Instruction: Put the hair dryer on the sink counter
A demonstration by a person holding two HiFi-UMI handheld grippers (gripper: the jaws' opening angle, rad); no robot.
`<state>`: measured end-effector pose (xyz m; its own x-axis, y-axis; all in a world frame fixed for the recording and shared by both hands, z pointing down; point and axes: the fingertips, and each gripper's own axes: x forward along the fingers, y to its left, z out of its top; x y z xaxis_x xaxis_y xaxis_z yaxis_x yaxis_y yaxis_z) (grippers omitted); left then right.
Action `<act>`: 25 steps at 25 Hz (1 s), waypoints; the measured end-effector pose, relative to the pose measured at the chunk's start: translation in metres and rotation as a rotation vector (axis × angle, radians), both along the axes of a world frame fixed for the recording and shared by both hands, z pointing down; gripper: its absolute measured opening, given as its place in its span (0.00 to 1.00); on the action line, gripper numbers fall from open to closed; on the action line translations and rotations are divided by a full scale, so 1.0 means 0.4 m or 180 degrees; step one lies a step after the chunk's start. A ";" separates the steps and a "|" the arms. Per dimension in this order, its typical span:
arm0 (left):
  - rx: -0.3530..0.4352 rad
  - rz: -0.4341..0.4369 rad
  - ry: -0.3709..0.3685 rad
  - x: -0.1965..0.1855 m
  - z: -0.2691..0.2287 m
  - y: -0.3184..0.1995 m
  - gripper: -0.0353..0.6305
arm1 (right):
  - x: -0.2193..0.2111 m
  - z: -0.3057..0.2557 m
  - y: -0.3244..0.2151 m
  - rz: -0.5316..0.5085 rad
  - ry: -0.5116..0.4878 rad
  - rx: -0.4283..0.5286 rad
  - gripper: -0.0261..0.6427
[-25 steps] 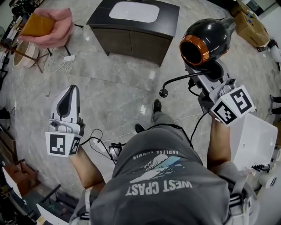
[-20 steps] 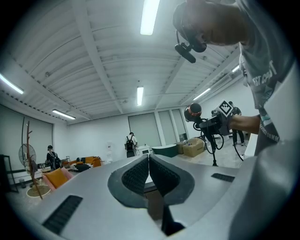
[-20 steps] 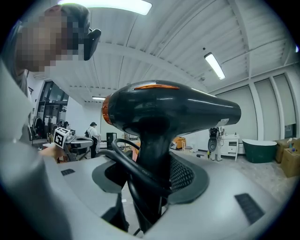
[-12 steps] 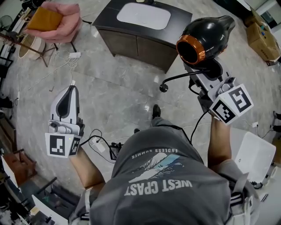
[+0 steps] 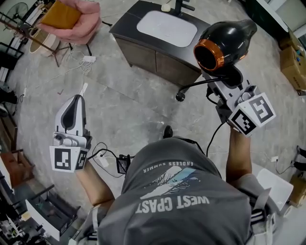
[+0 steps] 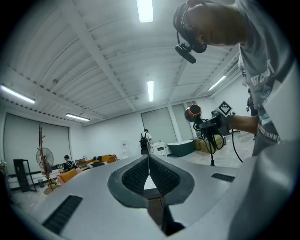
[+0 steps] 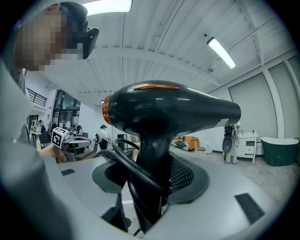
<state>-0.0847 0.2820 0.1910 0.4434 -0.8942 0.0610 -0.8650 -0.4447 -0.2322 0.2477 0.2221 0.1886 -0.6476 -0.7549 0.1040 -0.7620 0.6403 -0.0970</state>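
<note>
Two grippers are seen from the head view, one held in each of the person's hands, and one cube with square markers is carried on each. One black hair dryer (image 5: 224, 44) with an orange ring round its mouth is held up in the air by the right gripper (image 5: 228, 77); in the right gripper view its handle is seen clamped between the two jaws, with the barrel lying crosswise above them and the mouth turned to the left. One black cord (image 5: 195, 85) is seen running from the handle and looping out to the left of the gripper. The left gripper (image 5: 75, 99) is held low at the person's left, well apart from the right one, and in the left gripper view its two jaws are seen pressed together with nothing between them. One sink counter (image 5: 143, 47), a dark cabinet, is seen standing on the grey marble floor (image 5: 119, 110) ahead of the person, with one white basin (image 5: 167, 27) set in its top and one dark faucet (image 5: 181, 5) behind the basin. The hair dryer is not on the counter: it is seen off the cabinet's right end, apart from it. One pink chair (image 5: 79, 29) bearing one orange cushion (image 5: 60, 14) is seen far to the left of the counter.
</note>
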 end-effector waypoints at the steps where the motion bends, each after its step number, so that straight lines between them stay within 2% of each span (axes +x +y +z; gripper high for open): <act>1: 0.0006 -0.0021 -0.0005 0.009 0.000 -0.011 0.08 | 0.006 -0.001 -0.016 -0.0026 -0.0002 0.0005 0.41; 7: 0.0043 -0.0073 -0.0029 0.074 -0.001 -0.069 0.08 | 0.054 0.004 -0.093 -0.0110 -0.0010 0.0013 0.41; 15: 0.0030 0.0061 -0.0036 0.114 0.012 -0.171 0.08 | 0.079 0.025 -0.157 -0.0032 -0.0022 -0.0037 0.41; 25: 0.0073 0.0506 0.0061 0.114 0.030 -0.414 0.08 | 0.064 0.034 -0.267 0.0351 0.0048 -0.0042 0.41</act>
